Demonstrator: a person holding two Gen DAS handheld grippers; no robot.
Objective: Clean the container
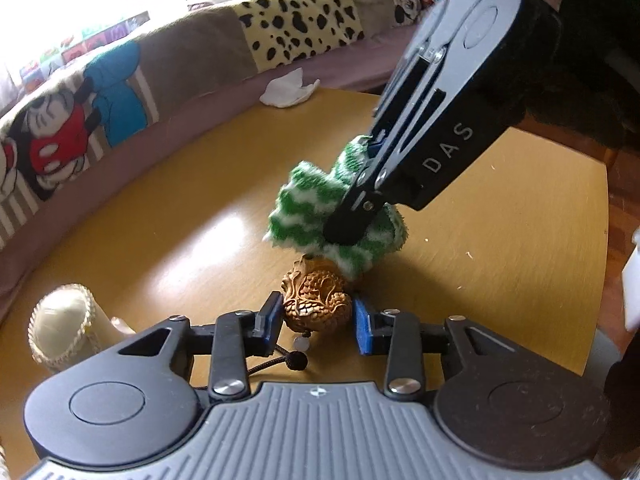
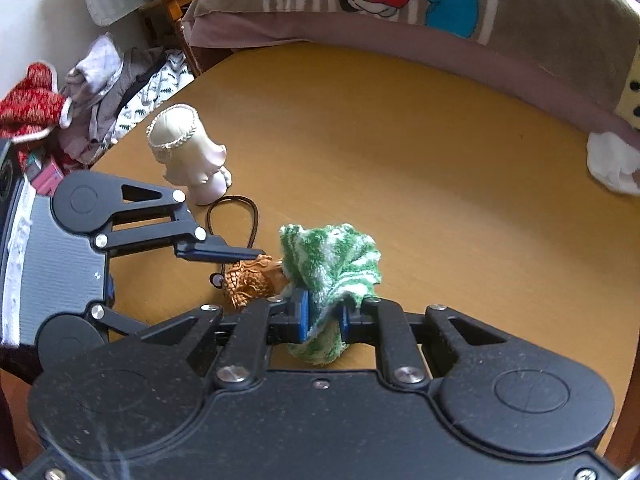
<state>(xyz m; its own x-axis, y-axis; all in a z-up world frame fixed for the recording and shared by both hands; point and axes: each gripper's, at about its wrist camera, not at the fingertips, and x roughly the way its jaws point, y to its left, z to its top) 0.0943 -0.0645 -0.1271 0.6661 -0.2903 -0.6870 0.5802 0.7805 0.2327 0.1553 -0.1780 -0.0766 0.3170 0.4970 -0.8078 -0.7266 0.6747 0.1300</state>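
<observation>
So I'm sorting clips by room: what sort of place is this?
Most likely a bedroom or living room at home: a patchwork cartoon blanket drapes a bed or sofa beside the wooden table, and loose clothes are heaped nearby.

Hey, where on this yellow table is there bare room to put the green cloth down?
Widest bare patch: the table between the bed edge, the white vase and the crumpled tissue. Also bare right of the green cloth. Crowded: near left, around the carved container, its cord loop, the vase and both grippers.
</observation>
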